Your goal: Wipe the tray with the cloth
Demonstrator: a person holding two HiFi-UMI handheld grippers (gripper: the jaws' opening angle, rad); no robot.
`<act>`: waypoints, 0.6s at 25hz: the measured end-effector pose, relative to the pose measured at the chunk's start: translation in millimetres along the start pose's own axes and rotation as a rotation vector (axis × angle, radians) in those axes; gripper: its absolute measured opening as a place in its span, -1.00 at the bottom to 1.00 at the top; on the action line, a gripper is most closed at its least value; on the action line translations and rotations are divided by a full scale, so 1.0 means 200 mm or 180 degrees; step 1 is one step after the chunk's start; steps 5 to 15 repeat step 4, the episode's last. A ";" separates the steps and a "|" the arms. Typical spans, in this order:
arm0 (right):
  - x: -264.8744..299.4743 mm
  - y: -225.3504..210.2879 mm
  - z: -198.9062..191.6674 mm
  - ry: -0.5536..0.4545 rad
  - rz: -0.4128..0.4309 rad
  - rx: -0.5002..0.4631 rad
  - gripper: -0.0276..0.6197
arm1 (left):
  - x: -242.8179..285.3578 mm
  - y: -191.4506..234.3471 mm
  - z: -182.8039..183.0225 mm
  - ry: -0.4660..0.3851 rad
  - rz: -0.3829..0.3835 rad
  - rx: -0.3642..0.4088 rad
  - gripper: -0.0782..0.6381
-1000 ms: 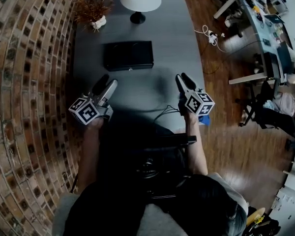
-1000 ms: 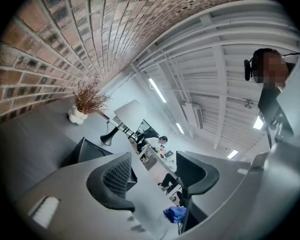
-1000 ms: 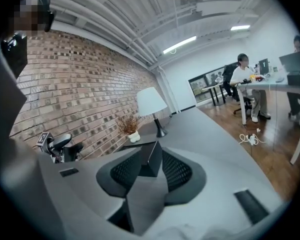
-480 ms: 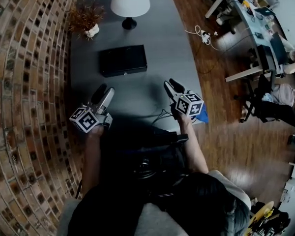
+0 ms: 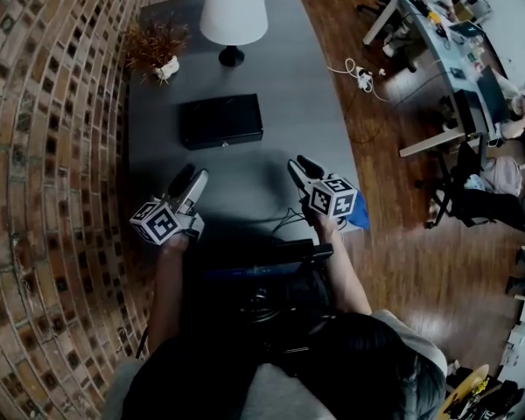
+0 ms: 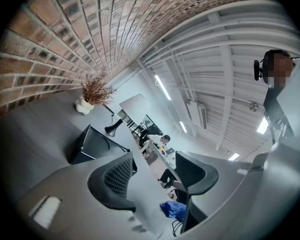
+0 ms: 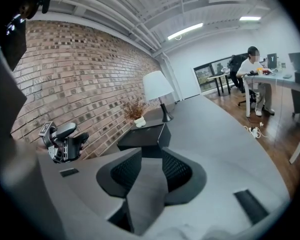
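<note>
The black tray lies flat in the middle of the grey table; it also shows as a dark box in the left gripper view and as the tray ahead of the right jaws. A blue cloth lies at the table's near right edge, beside the right hand; the cloth appears low between the left jaws, far off. My left gripper is open wide and empty. My right gripper has a narrow gap, nothing in it. Both hover short of the tray.
A white-shaded lamp and a small white vase of dried twigs stand at the table's far end. A brick wall runs along the left. Desks, chairs and a seated person are off to the right.
The right gripper has shifted a little left and lower, toward the table's near middle. More of the blue cloth shows beside it. The left gripper has kept its place.
</note>
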State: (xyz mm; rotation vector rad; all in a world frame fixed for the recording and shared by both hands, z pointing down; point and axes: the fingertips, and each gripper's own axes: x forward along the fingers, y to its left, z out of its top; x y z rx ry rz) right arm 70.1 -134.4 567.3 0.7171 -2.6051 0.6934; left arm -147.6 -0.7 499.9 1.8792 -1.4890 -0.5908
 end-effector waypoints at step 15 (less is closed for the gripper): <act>0.02 0.02 -0.01 0.0033 0.0022 -0.0011 -0.49 | -0.01 0.00 0.01 -0.0015 0.0007 -0.0042 -0.02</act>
